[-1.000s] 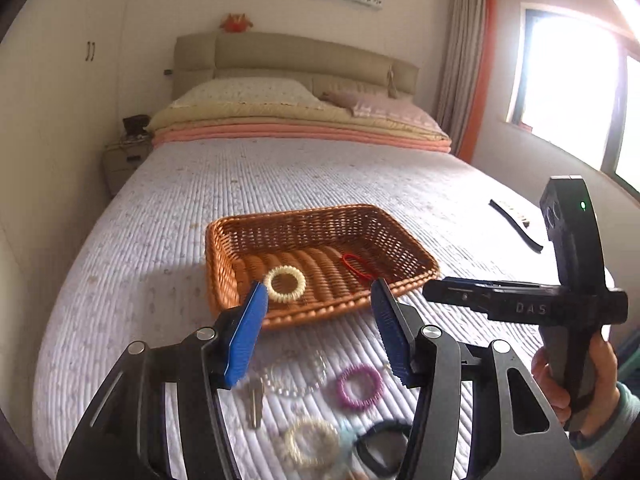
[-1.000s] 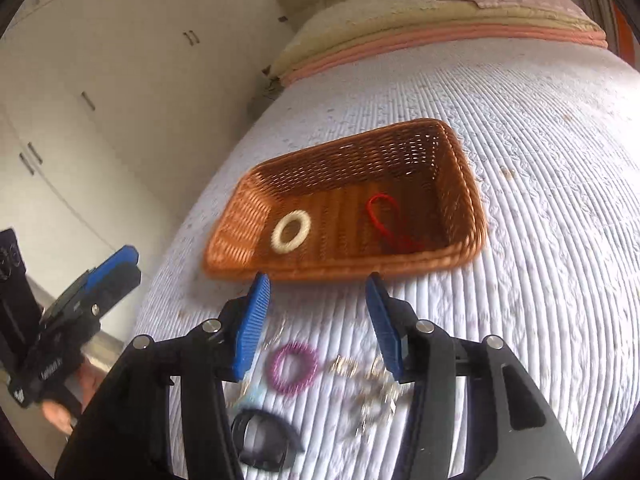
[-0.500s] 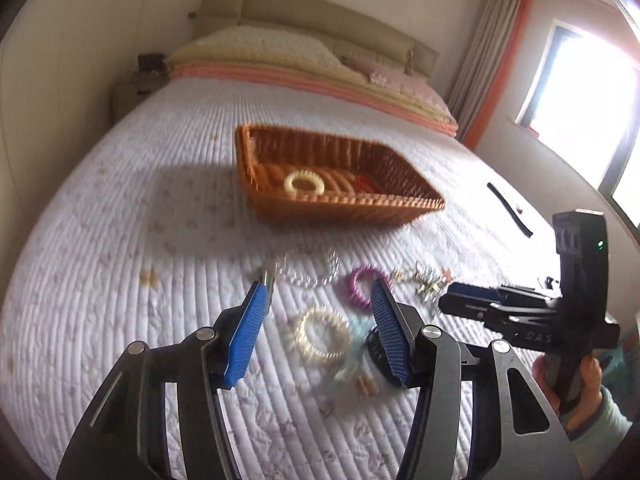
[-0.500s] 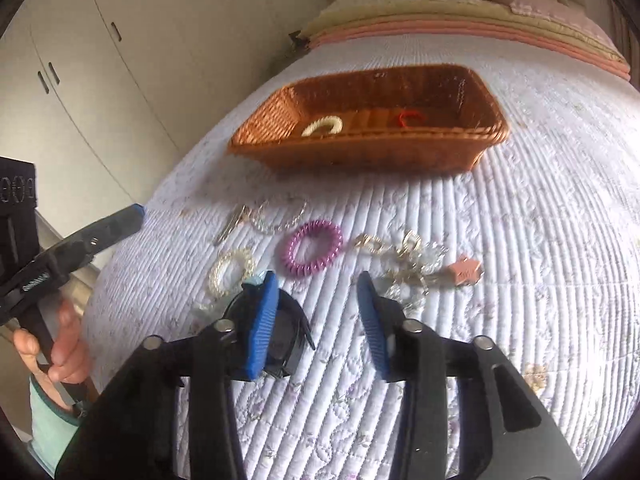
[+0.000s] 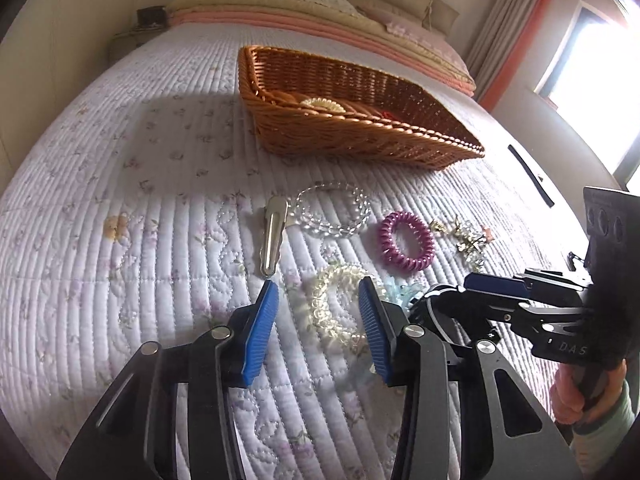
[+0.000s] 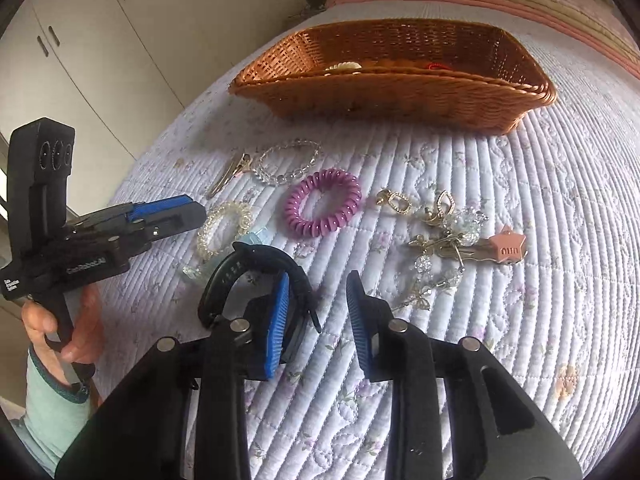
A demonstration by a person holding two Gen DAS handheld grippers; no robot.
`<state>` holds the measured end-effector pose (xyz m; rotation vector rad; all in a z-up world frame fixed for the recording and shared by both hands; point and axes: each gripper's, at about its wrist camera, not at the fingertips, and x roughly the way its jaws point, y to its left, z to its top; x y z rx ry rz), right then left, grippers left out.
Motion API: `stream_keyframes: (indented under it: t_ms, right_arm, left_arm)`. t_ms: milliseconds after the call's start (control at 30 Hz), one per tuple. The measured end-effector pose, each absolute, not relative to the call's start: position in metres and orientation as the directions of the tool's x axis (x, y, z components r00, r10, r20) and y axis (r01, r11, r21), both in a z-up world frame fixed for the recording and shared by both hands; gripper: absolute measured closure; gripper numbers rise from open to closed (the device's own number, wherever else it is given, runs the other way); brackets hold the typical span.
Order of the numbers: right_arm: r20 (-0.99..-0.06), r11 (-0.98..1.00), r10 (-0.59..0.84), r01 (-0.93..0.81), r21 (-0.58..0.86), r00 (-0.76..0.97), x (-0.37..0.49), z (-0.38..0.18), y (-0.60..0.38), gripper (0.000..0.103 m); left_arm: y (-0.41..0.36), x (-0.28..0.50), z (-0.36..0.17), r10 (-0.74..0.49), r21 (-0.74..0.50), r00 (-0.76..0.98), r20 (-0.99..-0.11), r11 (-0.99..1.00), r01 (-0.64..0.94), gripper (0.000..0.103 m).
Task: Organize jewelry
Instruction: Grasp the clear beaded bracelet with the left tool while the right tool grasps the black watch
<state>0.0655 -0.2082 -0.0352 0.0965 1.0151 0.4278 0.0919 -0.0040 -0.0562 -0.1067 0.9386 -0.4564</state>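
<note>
A brown wicker basket (image 5: 360, 136) (image 6: 400, 92) stands on the bed and holds a cream coil tie (image 5: 322, 103) and a red band (image 6: 438, 66). Loose pieces lie before it: a clear coil tie (image 5: 340, 306) (image 6: 224, 228), a purple coil tie (image 5: 406, 240) (image 6: 323, 208), a crystal bead bracelet (image 5: 332, 210) (image 6: 288, 162), a metal hair clip (image 5: 272, 240) (image 6: 228, 176), a black wristband (image 6: 256, 268) and a tangle of gold earrings and a pink clip (image 6: 452, 236). My left gripper (image 5: 316, 312) is open, low over the clear tie. My right gripper (image 6: 316, 304) is open, its left finger inside the black wristband's loop.
The bed has a quilted floral cover (image 5: 140, 220). Pillows and a folded pink blanket (image 5: 304, 20) lie at the head. A black strip (image 5: 530, 176) lies on the cover to the right. White wardrobes (image 6: 80, 40) stand on the left, a bright window (image 5: 600, 64) on the right.
Both grippers have come down and forward toward the loose jewelry. The left one now straddles the clear coil tie; the right one has closed in on the black wristband.
</note>
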Motion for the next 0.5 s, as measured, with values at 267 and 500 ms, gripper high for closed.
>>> stream_keyframes:
  t_ms: [267,500]
  right_arm:
    - [-0.84,0.916,0.365,-0.318,0.246,0.402,0.077,-0.044,-0.194,0.077]
    - [-0.848,0.915,0.374,-0.298,0.271,0.377,0.086,-0.048,-0.191,0.085]
  left_arm:
    - [-0.013,0.094,-0.066,-0.367,-0.214,0.509,-0.778,0.918,0.334,0.066]
    - [-0.021,0.087,-0.068,-0.309,-0.127,0.533,-0.788,0.928,0.351,0.068]
